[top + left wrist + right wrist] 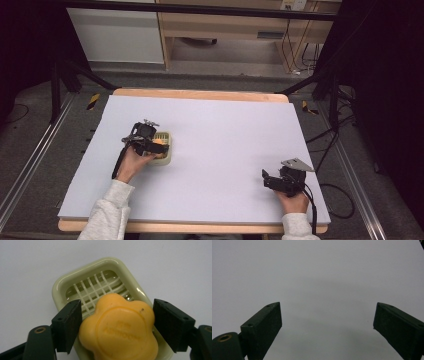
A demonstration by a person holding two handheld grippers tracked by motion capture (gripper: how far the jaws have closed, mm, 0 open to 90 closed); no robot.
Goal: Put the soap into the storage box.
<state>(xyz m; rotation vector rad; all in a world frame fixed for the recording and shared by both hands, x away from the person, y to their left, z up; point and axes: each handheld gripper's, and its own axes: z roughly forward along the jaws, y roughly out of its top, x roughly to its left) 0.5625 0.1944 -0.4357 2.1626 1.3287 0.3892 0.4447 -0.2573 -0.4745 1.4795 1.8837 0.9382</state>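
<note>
The left gripper (156, 146) sits over a pale green plastic soap dish with a grid floor (165, 148), left of the middle of the flat white table top (225, 130). Its jaws stand on both sides of an orange flower-shaped bar of soap (119, 330) lying in the dish, right at its sides; I cannot tell if they squeeze it. Bare white room runs across the middle to the right edge. The right gripper (267, 178) rests near the front right corner, jaws spread wide.
</note>
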